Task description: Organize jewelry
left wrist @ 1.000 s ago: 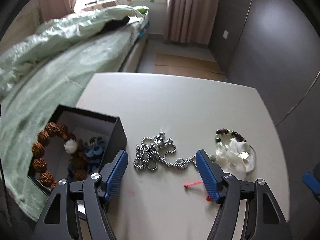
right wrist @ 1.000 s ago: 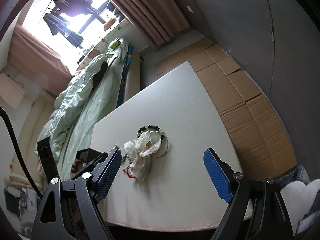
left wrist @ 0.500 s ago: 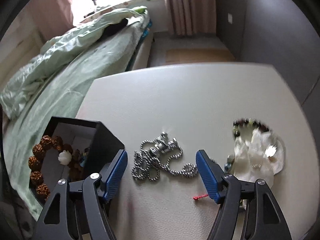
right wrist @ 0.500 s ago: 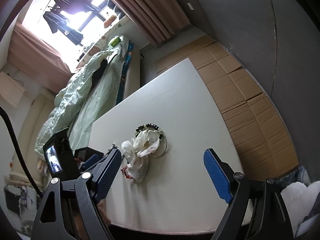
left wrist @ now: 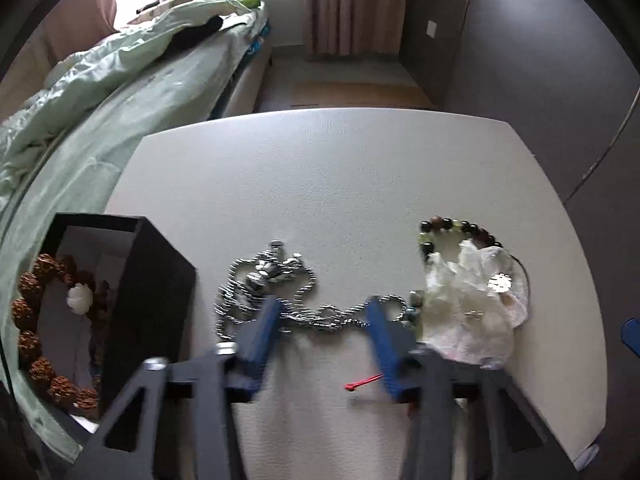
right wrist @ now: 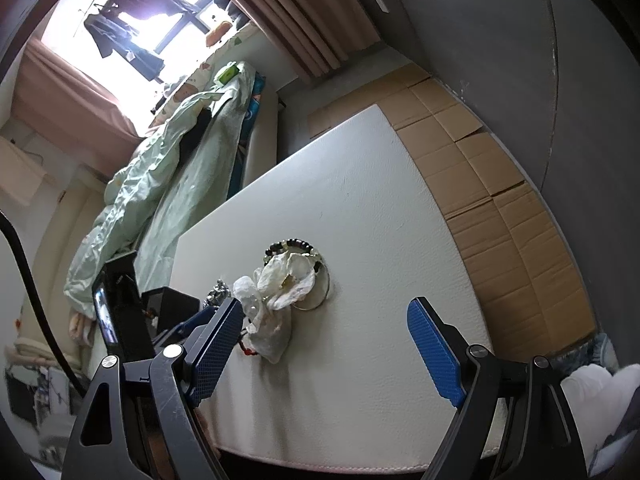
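A silver ball chain (left wrist: 272,276) lies heaped on the white table (left wrist: 320,184), one strand trailing right. My left gripper (left wrist: 324,316) is low over that strand, its jaws closing with the strand between the blue fingers (left wrist: 268,320); the blur hides any contact. A black box (left wrist: 160,280) to the left holds a brown bead bracelet (left wrist: 28,312) and a white flower bead. A dark and green bead bracelet (left wrist: 452,226) lies at the right, partly under a crumpled white bag (left wrist: 472,304). My right gripper (right wrist: 324,344) hangs open over the near table edge, nothing between its fingers.
A red thread (left wrist: 362,382) lies on the table near the left gripper. A bed with a green quilt (left wrist: 120,92) runs along the table's left side. Flattened cardboard (right wrist: 500,184) covers the floor to the right. The far half of the table is bare.
My left gripper's fingers have drawn much closer together around the chain strand, and the gripper has sunk slightly toward it. The right gripper has kept still.
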`<state>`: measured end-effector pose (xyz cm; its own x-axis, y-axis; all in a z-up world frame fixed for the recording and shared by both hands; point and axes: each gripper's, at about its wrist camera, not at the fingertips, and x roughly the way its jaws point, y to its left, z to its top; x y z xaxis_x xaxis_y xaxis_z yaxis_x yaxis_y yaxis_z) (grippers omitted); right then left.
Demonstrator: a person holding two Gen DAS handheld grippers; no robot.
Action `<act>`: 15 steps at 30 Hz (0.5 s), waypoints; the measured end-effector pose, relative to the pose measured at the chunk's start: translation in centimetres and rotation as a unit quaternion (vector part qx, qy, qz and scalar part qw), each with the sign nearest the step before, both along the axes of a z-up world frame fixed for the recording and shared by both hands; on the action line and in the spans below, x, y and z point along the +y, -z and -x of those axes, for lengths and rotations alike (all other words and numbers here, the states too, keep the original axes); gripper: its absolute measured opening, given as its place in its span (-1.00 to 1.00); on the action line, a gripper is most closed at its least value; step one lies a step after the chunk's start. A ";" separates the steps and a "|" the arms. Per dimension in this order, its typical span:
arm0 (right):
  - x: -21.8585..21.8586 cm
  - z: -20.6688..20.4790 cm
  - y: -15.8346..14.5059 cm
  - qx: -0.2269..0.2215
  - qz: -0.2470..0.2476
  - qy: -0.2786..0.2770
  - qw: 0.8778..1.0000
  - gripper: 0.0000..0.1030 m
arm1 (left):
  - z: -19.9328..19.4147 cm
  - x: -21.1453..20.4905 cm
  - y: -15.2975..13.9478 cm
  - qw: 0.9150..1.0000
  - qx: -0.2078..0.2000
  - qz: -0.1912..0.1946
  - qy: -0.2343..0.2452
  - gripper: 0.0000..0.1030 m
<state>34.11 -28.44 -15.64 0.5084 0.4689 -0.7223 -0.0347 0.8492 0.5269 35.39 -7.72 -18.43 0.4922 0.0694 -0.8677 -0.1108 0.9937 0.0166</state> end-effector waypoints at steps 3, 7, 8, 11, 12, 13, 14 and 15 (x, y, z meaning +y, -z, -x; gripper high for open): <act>0.2 -0.1 0.1 0.002 0.003 -0.001 1.000 0.64 | -0.3 0.4 -0.1 1.000 0.002 0.022 0.003 -0.69; 0.3 -0.2 0.1 0.001 0.005 -0.003 1.000 0.64 | -0.1 0.9 -0.7 0.998 0.004 0.070 0.010 -0.74; 0.5 -0.2 0.2 0.001 0.005 -0.004 1.000 0.64 | 0.0 1.0 -0.9 0.997 0.002 0.077 0.011 -0.74; 0.9 -0.4 0.4 0.003 0.008 -0.011 1.000 0.64 | 0.3 1.3 -2.2 0.995 -0.012 0.097 0.013 -0.74; 1.0 -0.5 0.4 0.004 0.008 -0.013 1.000 0.64 | 0.5 1.5 -2.7 0.994 -0.019 0.103 0.014 -0.74; 1.1 -0.5 0.5 0.005 0.007 -0.015 1.000 0.64 | 0.6 1.4 -3.1 0.994 -0.023 0.106 0.015 -0.74; 1.1 -0.5 0.6 0.006 0.007 -0.016 1.000 0.64 | 0.8 1.5 -3.6 0.994 -0.030 0.108 0.016 -0.74; 1.3 -0.6 0.7 0.007 0.006 -0.019 1.000 0.64 | 0.9 1.6 -4.2 0.993 -0.037 0.111 0.018 -0.75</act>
<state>34.75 -27.18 -16.30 0.4800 0.4794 -0.7346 -0.0595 0.8533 0.5180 34.48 -6.16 -14.20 0.5533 -0.1394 -0.8212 -0.0675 0.9752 -0.2110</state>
